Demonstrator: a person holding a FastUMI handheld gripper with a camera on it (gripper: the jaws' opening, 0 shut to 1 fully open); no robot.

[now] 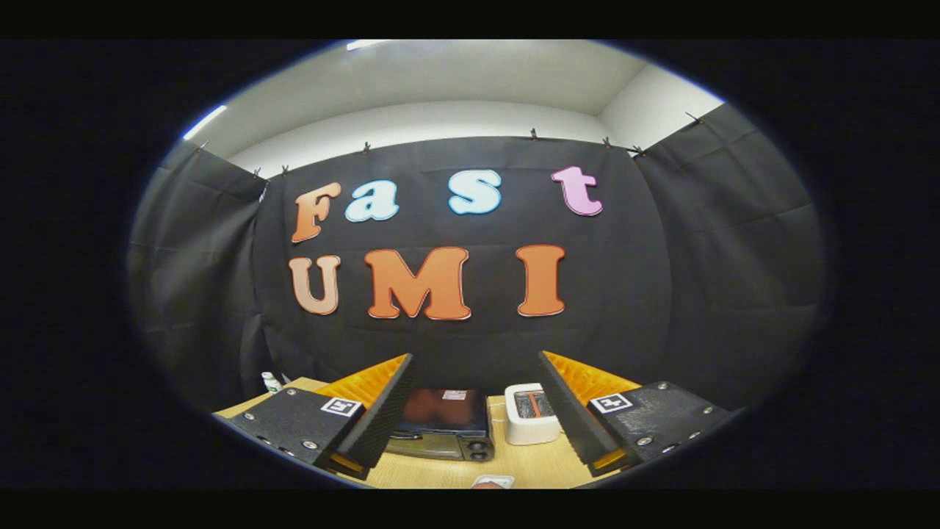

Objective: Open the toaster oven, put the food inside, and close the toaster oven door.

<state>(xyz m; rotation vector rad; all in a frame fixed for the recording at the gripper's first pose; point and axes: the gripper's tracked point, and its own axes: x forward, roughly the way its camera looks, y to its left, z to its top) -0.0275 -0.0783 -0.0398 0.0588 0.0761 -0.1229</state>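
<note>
Hand-held gripper fingers spread wide, holding nothing. Toaster oven on worktop straight ahead between fingers, door shut, long side facing gripper. White toaster just beside it, toward right finger. Small pale item, possibly food, at near worktop edge

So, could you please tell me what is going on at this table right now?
A person holds the gripper above a light wooden table, its fingers spread apart and gripping nothing. Beyond and between the fingers sits a dark toaster oven with a glass front, and its door looks closed. A small white pop-up toaster stands beside it. Nothing has been touched yet, so the job appears to be at its start.
</note>
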